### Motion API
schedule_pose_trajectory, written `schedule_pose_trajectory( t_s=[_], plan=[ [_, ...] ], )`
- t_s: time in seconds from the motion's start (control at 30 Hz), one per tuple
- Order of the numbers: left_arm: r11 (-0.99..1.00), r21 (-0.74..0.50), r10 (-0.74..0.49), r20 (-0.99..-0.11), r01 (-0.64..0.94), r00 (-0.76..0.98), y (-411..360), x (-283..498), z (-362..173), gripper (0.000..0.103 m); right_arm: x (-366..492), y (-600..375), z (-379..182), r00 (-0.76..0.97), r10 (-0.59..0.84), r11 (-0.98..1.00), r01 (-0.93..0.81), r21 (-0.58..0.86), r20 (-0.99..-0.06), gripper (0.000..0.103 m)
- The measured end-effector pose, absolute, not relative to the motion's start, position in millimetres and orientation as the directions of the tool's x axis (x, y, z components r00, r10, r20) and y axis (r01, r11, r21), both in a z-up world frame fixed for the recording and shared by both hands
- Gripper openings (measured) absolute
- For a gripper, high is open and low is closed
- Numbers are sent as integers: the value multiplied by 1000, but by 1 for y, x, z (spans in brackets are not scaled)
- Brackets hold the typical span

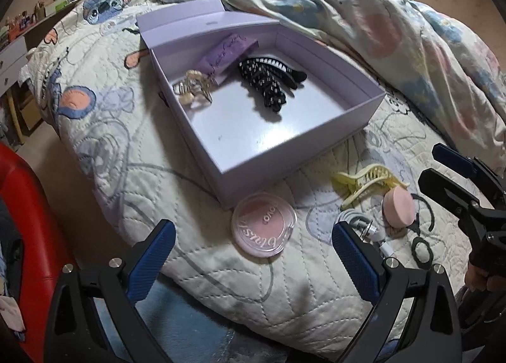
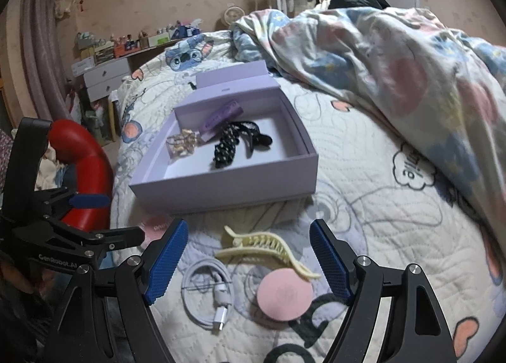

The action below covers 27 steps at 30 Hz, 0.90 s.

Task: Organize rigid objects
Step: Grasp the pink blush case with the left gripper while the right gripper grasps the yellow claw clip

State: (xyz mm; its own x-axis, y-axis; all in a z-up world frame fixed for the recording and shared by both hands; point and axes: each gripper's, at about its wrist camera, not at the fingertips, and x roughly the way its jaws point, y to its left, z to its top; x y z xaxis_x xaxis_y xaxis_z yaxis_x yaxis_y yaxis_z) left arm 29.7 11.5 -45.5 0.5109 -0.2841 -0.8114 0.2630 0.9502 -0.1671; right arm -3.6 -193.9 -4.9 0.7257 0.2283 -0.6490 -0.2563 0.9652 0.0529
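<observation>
Matt cardboard box [image 1: 294, 154], quilted cloth bedspread [image 1: 221, 268], glossy plastic compact [image 1: 264, 225]

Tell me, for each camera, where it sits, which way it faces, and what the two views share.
Left wrist: rides the left claw, angled down at the lilac box and blush compact; its open blue fingers show, the right claw at the right edge.
Right wrist: rides the right claw, tilted down over the yellow hair clip, white cable and pink disc; the left claw shows at the left.
Shared: box, clip, cable, disc, quilt.
</observation>
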Motion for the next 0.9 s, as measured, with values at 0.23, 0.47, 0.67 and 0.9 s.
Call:
schedule_pose_trajectory(
  t_s=[0.23, 0.47, 0.67, 0.9],
  plan=[
    [951, -156, -276, -818, 268, 505, 8, 31, -61, 101, -2, -202, -26, 699, 206, 973, -221, 67, -685, 80],
    [954, -129, -252, -833, 271, 492, 2, 39, -73, 97, 9, -204, -44, 675, 180, 977, -204, 53, -716, 80],
    [953, -120, -246, -841, 278, 482, 1, 44, -77, 93, 21, -203, -55, 648, 173, 975, -221, 34, -742, 80],
    [947, -72, -224, -848, 314, 481, -6, 44, -77, 85, 36, -194, -64, 606, 174, 959, -283, -6, -776, 80]
  ],
)
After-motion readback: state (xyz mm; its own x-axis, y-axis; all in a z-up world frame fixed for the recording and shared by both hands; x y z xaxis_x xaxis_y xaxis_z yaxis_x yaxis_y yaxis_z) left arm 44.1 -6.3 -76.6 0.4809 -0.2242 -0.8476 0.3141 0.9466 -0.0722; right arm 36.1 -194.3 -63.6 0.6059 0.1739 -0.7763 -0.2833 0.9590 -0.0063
